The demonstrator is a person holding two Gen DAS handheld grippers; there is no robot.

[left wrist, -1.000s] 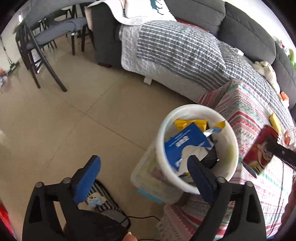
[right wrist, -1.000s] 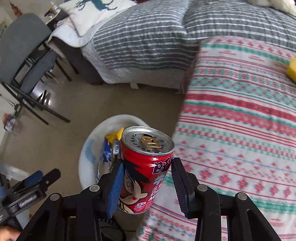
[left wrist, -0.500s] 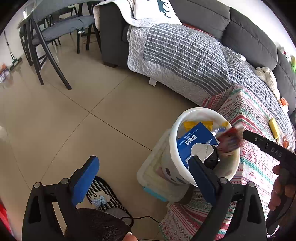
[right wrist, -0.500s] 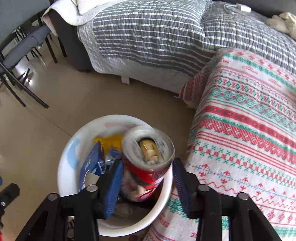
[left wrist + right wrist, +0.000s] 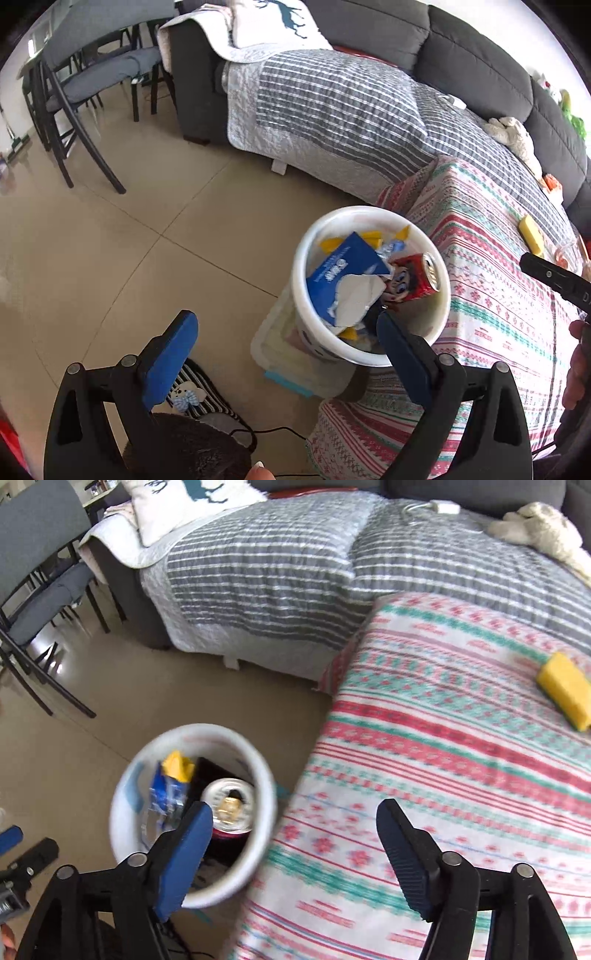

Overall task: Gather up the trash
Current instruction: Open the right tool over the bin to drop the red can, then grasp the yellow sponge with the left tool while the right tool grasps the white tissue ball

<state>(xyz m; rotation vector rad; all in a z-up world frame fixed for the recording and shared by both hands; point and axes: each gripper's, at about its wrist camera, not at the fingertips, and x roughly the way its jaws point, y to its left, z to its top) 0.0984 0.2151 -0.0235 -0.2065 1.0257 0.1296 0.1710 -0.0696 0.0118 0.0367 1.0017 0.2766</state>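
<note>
A white bin (image 5: 306, 258) stands on the floor at the corner of the cloth-covered table (image 5: 498, 302). In it lie a red drink can (image 5: 413, 282), tipped against the wall, a blue packet (image 5: 340, 273) and yellow wrappers. My left gripper (image 5: 284, 325) hangs open and empty just in front of the bin. In the right wrist view the can (image 5: 229, 808) shows its silver top inside the bin (image 5: 266, 786). My right gripper (image 5: 295, 808) is above the bin's edge and the table, its jaws opening with nothing between them. My right gripper's finger (image 5: 546, 275) shows at the right.
A clear plastic box (image 5: 280, 343) sits under the bin. A striped slipper (image 5: 199, 391) and a cable lie on the floor. A yellow sponge (image 5: 565, 690) rests on the tablecloth (image 5: 443, 757). A sofa with a grey striped quilt (image 5: 351, 110) and dark chairs (image 5: 74, 92) stand behind.
My right gripper carried the can from beside the table over the bin and opened. The can fell in. The gripper then shifted right toward the table.
</note>
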